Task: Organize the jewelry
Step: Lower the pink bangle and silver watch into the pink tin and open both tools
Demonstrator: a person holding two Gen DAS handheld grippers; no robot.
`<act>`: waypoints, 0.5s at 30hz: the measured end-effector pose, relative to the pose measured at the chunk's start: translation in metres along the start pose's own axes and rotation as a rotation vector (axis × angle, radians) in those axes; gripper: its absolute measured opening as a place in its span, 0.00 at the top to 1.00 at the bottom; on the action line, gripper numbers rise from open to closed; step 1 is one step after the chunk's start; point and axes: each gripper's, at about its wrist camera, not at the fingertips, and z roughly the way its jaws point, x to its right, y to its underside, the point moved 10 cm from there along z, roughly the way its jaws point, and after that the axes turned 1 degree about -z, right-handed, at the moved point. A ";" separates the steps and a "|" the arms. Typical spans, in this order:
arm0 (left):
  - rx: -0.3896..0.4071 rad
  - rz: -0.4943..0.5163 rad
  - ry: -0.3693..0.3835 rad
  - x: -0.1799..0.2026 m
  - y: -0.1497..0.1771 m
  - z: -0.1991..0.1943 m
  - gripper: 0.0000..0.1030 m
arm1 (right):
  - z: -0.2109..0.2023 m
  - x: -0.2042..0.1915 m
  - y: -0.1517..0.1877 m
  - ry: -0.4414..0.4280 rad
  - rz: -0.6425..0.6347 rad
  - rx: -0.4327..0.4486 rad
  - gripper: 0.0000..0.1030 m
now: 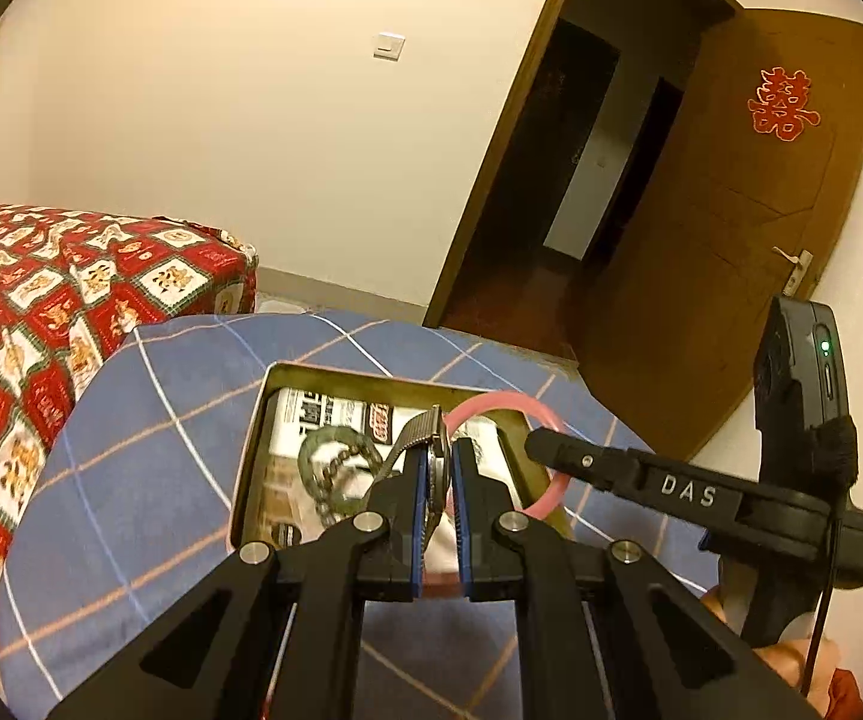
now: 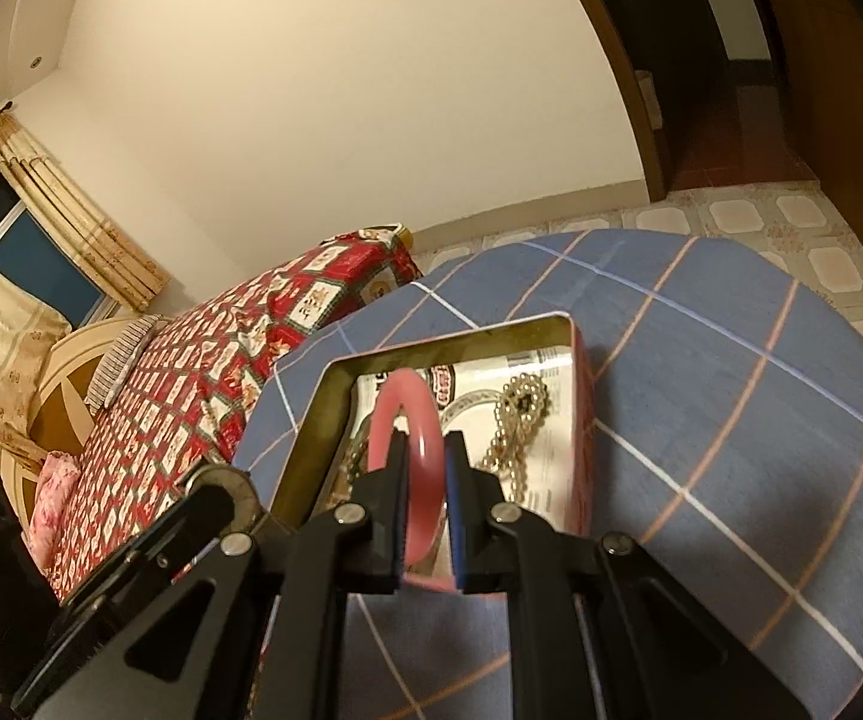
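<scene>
An open metal tin (image 1: 254, 420) (image 2: 557, 330) lined with printed paper sits on a blue checked cloth. A bead necklace (image 1: 335, 468) (image 2: 518, 420) lies inside it. My left gripper (image 1: 439, 450) is shut on a wristwatch (image 1: 434, 468) with a mesh strap, held over the tin. My right gripper (image 2: 424, 444) is shut on a pink bangle (image 2: 416, 420), also over the tin. In the left wrist view the right gripper (image 1: 542, 441) reaches in from the right with the bangle (image 1: 515, 405) hanging above the tin's right side.
The blue checked cloth (image 1: 149, 420) (image 2: 731, 390) covers a round surface. A bed with a red patterned cover (image 1: 41, 300) (image 2: 191, 408) stands to the left. An open wooden door (image 1: 761, 210) and tiled floor (image 2: 731, 216) lie beyond.
</scene>
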 end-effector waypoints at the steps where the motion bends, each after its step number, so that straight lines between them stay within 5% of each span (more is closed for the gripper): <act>1: -0.002 0.001 0.000 -0.001 -0.002 0.004 0.93 | 0.003 0.001 -0.001 0.001 0.001 -0.004 0.86; 15: -0.066 0.002 -0.032 -0.024 -0.003 0.062 0.93 | 0.042 0.024 -0.006 0.072 -0.022 -0.052 0.86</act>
